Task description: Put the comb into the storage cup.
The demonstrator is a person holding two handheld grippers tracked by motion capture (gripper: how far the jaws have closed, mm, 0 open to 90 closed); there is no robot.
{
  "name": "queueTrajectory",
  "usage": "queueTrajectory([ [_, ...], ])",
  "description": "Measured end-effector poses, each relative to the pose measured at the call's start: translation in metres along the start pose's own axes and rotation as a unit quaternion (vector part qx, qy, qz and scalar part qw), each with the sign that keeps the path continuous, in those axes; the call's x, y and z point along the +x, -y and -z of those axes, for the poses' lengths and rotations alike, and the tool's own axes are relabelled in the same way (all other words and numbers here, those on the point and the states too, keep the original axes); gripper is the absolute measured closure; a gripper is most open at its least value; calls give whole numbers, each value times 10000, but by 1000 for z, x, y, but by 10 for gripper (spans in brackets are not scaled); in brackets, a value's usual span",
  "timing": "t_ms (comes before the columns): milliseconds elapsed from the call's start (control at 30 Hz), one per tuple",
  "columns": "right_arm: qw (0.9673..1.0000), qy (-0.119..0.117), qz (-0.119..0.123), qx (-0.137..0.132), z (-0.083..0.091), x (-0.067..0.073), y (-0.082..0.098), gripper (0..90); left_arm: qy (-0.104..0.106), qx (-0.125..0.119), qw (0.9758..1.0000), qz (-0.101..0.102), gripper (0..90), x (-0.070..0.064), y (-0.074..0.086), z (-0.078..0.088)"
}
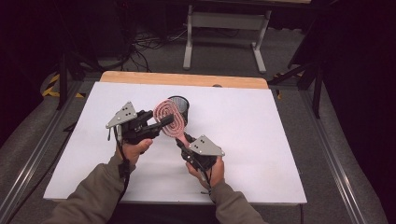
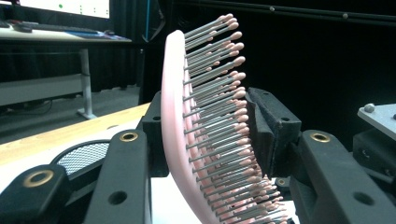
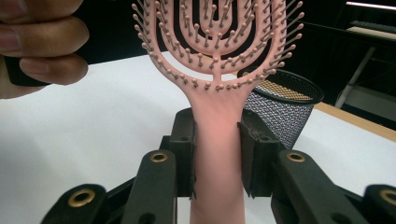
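High view shows the left tool (image 1: 156,122), level and pointing right, its jaws around the pink hairbrush (image 1: 170,119) head, pinching back and bristles. The right tool (image 1: 183,142), tilted up and away, clamps the handle. Both hold the brush raised above the tabletop (image 1: 261,140), beside the mesh cup (image 1: 180,106). This looks like a handover; next, one grip must release.

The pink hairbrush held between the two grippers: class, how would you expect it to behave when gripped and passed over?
The pink hairbrush probably stays stiff: held by its handle alone in the right gripper, its head stands straight. Its open, slotted head suggests it is light. The bristles may flex under the left gripper, so that hold could be springy.
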State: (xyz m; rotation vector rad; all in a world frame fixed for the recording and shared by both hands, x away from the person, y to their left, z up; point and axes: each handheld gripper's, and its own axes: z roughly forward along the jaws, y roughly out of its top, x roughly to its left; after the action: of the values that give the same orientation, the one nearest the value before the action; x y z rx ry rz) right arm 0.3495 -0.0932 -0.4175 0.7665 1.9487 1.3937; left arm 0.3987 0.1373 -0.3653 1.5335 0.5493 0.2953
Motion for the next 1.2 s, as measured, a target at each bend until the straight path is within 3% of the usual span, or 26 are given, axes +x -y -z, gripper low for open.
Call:
queueTrajectory([
  [500, 9997, 47, 78, 223, -7, 2, 5, 698, 189, 47, 9996, -184, 615, -2, 3, 2],
  [867, 9997, -37, -63, 250, -10, 2, 8, 690, 287, 27, 9990, -343, 636, -6, 2, 3],
  [1200, 9994, -86, -104, 308, -13, 1, 9, 576, 179, 3, 9989, -444, 639, -4, -1, 7],
])
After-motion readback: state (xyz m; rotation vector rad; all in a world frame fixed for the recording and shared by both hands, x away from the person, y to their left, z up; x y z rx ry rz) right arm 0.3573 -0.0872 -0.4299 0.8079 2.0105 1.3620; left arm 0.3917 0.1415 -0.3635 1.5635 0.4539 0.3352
